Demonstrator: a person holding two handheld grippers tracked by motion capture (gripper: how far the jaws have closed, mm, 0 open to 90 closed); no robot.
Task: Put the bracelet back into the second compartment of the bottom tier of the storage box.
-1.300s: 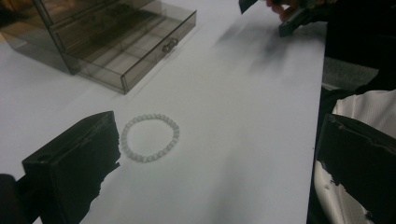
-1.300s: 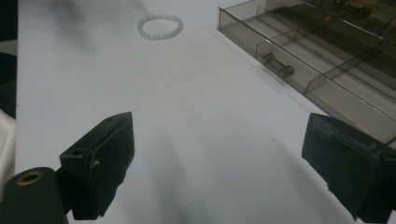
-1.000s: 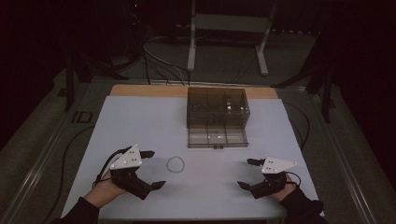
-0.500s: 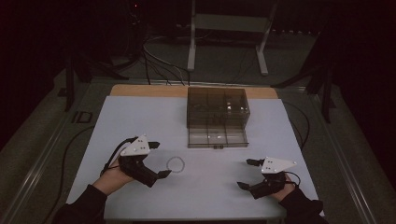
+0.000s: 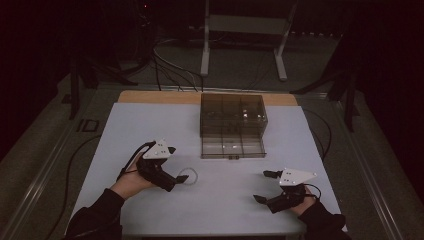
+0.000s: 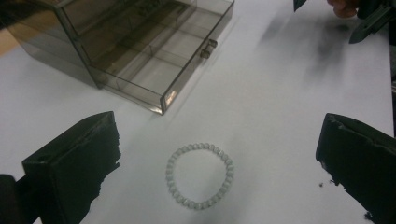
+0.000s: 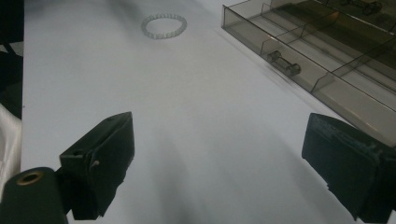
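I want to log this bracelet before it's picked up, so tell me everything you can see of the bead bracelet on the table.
The bead bracelet is a closed ring of small, round, pale, whitish beads. It lies flat on the white table, in front of the smoky clear drawer box and apart from it. The left gripper is open, its jaws on either side of the bracelet without touching it.

Dim lab: floor cables (image 5: 165, 60), metal stand (image 5: 245, 30).

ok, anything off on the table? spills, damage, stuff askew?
Nothing spilled or broken. The one loose item is a pale bead bracelet lying flat on the white table, outside the smoked clear box whose drawer is pulled out. The left gripper is open beside the bracelet, not touching it.
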